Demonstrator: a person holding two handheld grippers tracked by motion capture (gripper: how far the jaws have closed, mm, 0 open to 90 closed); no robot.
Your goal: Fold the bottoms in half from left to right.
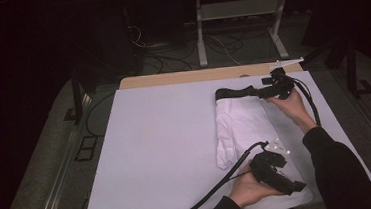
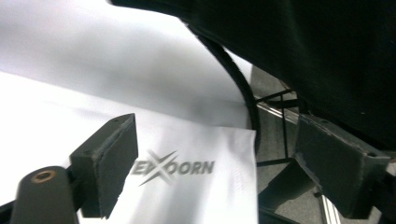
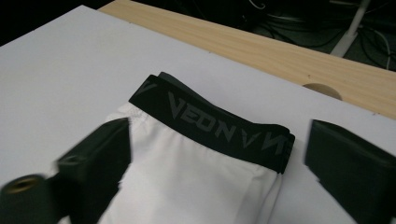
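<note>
white shorts [image 1: 240, 125] lie folded on the right half of the table [image 1: 161, 141], black waistband [image 3: 210, 123] at the far end. left gripper [image 1: 279, 175] sits at the near hem, jaws apart, holding nothing; printed logo [image 2: 175, 167] shows between them. right gripper [image 1: 272, 88] is at the waistband, jaws spread wide, released.

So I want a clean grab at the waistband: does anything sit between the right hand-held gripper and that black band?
Nothing visible does. The right hand-held gripper stands open, with only white fabric before the black waistband.
</note>
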